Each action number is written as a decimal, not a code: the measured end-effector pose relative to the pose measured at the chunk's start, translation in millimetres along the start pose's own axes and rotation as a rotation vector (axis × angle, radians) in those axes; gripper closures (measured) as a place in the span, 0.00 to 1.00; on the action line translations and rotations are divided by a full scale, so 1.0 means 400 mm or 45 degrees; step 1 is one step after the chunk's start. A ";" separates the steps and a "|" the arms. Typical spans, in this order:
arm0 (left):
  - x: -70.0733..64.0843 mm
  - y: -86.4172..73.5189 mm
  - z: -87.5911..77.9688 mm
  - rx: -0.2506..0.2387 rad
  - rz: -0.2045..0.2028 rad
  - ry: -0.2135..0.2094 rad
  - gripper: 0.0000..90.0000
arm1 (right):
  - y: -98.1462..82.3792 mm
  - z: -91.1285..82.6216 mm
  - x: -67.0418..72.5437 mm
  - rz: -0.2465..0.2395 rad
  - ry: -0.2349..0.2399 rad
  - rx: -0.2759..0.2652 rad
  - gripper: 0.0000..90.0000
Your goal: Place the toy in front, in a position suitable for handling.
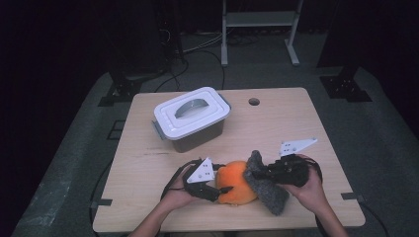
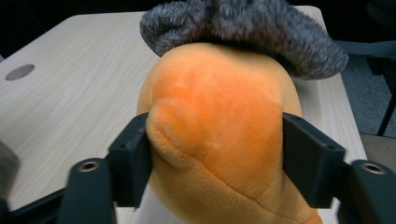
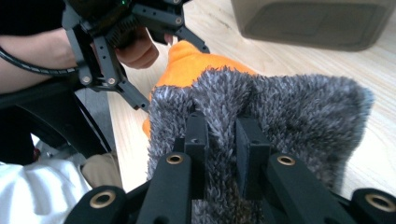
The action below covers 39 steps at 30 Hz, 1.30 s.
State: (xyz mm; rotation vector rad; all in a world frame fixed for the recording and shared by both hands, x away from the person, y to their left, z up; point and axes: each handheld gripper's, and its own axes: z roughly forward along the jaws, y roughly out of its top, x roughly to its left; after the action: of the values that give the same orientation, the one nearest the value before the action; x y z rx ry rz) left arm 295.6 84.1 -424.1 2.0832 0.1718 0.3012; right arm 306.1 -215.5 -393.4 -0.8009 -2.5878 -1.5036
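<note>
Pulling a fuzzy grey cloth (image 1: 267, 183) over or off a soft orange toy (image 1: 236, 183) looks like the job in hand; which way it goes cannot be told. The toy is held at the near edge of the table (image 1: 276, 123), in the middle, and the cloth is draped over its right side.

The left gripper (image 1: 213, 189) is clamped on the toy. In the left gripper view the orange plush (image 2: 219, 126) is squeezed in by both jaws, so it is being gripped. The right gripper (image 1: 261, 174) is pinched tight on the cloth, and in the right gripper view a fold of grey fuzz (image 3: 261, 116) is caught between the two jaws.

For the next move, the toy needs to be kept steady by the left grip while the cloth is drawn slowly sideways by the right one. A soft pull is called for, since the plush could slip out.

Counted up: one orange toy, one grey cloth, and two grippers are seen. One grey box (image 1: 195, 133) with a white lid (image 1: 190, 112) is set at the far left, well apart from the toy. One round hole (image 1: 254, 101) is cut in the table's far side.
</note>
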 end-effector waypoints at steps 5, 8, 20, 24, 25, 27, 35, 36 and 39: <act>0.019 -0.005 0.006 0.009 -0.163 -0.081 0.15 | -0.017 0.022 0.000 0.005 0.020 0.055 0.85; 0.024 -0.011 0.006 0.000 -0.185 -0.097 0.22 | -0.028 0.016 -0.004 0.014 0.034 0.063 0.84; -0.007 0.006 0.006 0.001 -0.019 -0.063 0.35 | -0.019 -0.026 -0.013 0.043 -0.020 -0.007 0.85; -0.024 0.013 0.009 0.003 0.046 -0.056 0.34 | 0.023 -0.007 0.033 -0.055 -0.022 -0.017 0.84; -0.024 0.012 0.009 0.004 0.044 -0.055 0.34 | 0.026 -0.001 0.039 -0.068 -0.028 -0.002 0.84; -0.023 0.010 0.009 0.004 0.035 -0.056 0.34 | 0.023 0.011 0.040 -0.081 -0.040 0.024 0.84; -0.017 0.004 0.007 -0.004 0.004 -0.058 0.33 | -0.037 -0.017 -0.028 0.056 -0.052 0.026 0.85; -0.018 0.004 0.007 -0.004 0.004 -0.055 0.33 | -0.044 -0.022 -0.036 0.081 -0.051 0.030 0.85; -0.022 0.011 0.010 -0.006 0.018 -0.051 0.33 | -0.035 -0.030 -0.032 0.087 -0.049 0.004 0.85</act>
State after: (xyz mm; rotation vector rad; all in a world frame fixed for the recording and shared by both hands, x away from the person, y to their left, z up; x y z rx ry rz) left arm 288.5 76.3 -423.4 2.0847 0.1324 0.2676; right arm 308.2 -236.3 -401.8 -0.9167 -2.5607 -1.4800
